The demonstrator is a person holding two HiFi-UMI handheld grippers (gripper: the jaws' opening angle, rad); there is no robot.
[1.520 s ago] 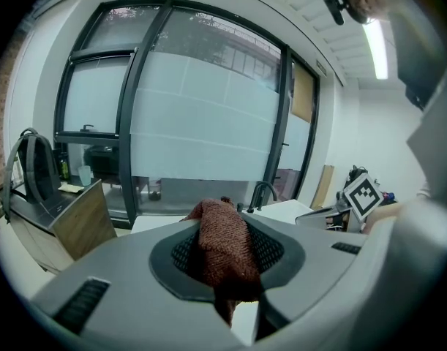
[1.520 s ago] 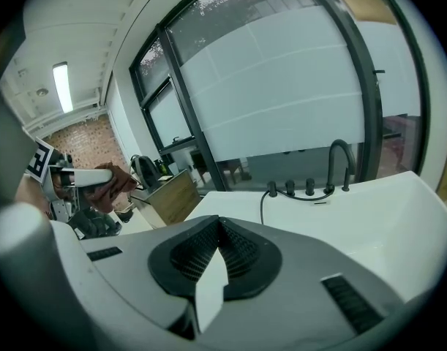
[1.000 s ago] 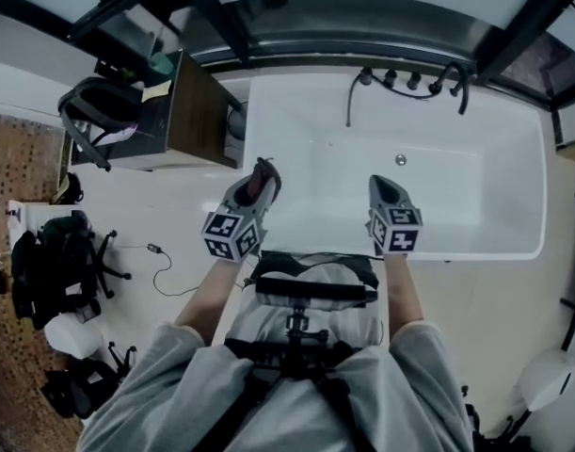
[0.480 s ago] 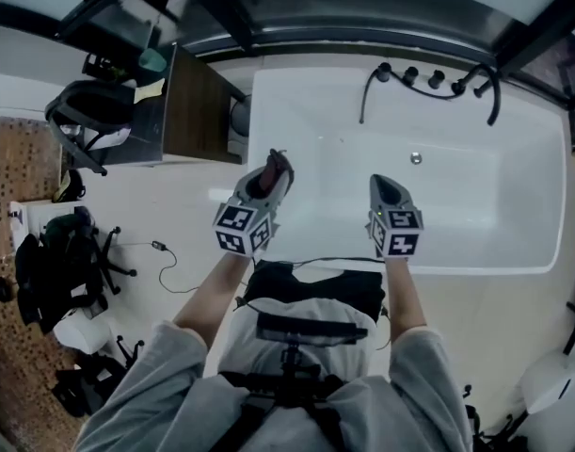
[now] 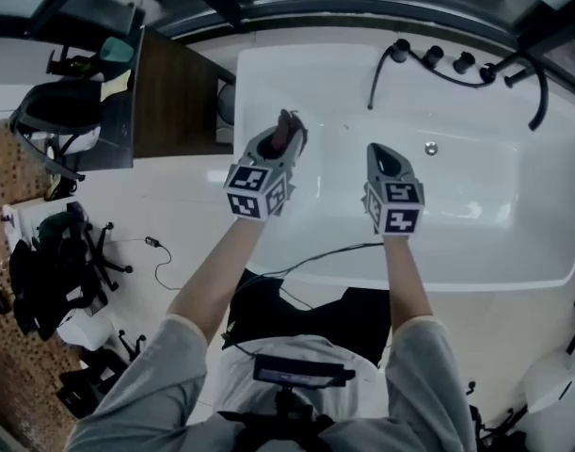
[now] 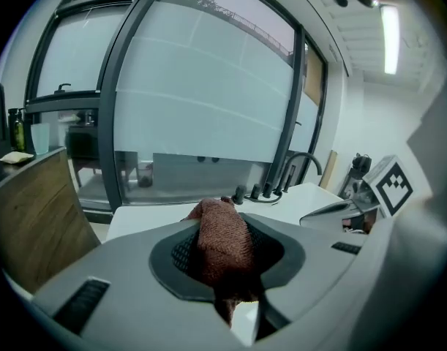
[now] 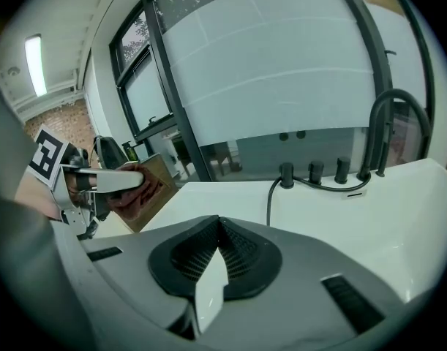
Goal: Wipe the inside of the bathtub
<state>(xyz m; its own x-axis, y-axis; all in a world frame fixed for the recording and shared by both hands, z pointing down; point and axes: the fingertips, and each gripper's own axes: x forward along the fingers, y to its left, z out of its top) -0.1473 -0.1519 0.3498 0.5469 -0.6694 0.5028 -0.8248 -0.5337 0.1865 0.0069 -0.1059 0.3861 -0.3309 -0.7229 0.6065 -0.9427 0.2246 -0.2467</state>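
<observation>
1. Left gripper (image 5: 287, 132): the jaws are clamped on a brown cloth (image 6: 222, 243). A wad of it bulges up between the pads, and a tail hangs below.
2. It hangs over the left end of the tub (image 5: 485, 196), just inside the left rim. In the left gripper view the jaws point about level toward the window, not down at the basin.
3. Key relation: the tub floor lies below and ahead of the cloth, and I see no contact between them. The tub's long axis runs left to right across the head view. Its taps (image 5: 447, 59) and spout (image 5: 538, 88) sit on the far rim toward the right, and the drain (image 5: 431, 147) is right of centre.
4. Judgement: the cloth arm is the working one. It needs to tip and drop to reach the white surface, then stroke along the long axis.
5. Right gripper (image 5: 382, 153): the jaws are closed together with nothing between them. It sits over the middle of the basin, level with the left gripper and well apart from it.
6. Writing: none legible. I see only the black-and-white square markers on each gripper's cube (image 5: 254, 194), and no brand or label on the tub or fittings.
</observation>
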